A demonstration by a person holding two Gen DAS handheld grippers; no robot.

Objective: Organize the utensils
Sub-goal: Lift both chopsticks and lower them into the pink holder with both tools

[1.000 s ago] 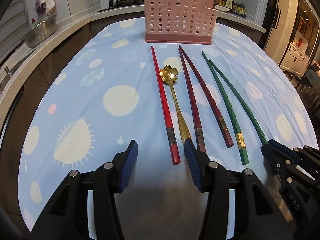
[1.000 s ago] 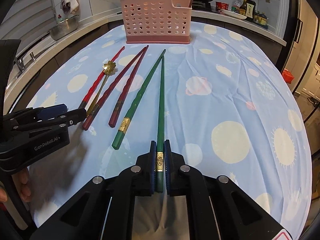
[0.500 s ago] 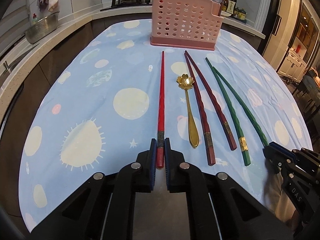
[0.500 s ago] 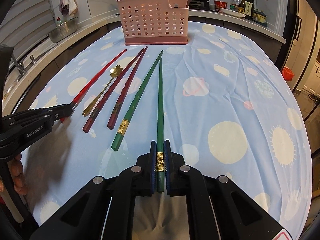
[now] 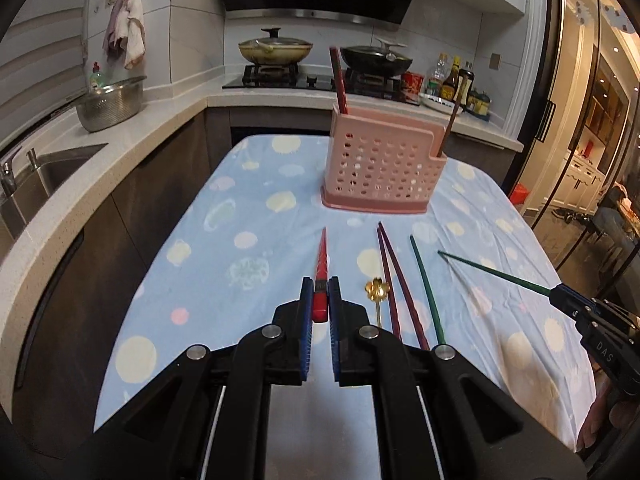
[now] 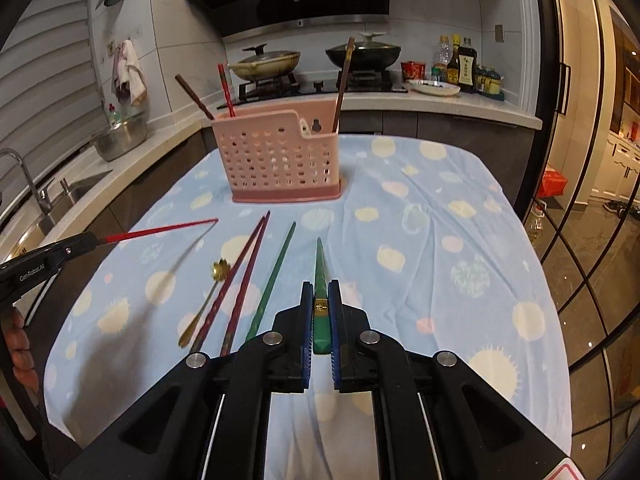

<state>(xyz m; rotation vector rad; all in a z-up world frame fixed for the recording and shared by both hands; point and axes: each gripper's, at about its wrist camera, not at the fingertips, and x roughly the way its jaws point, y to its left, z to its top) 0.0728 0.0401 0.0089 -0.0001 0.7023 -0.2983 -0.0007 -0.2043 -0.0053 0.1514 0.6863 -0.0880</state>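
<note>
Both chopsticks (image 5: 321,276) now lifted off tablecloth (image 5: 248,240).

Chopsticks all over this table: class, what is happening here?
A person holds a gripper in each hand. The left gripper is shut on a red chopstick, the right gripper on a green chopstick, both lifted off the cloth. One green chopstick, two dark red chopsticks and a gold spoon lie before the pink utensil holder.

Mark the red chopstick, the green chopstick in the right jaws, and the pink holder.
red chopstick (image 5: 321,280), left wrist view, on the shaft just ahead of the jaws.
green chopstick (image 6: 320,276), right wrist view, on the shaft above its gold band.
pink holder (image 6: 276,160), right wrist view, on the perforated front wall.
</note>
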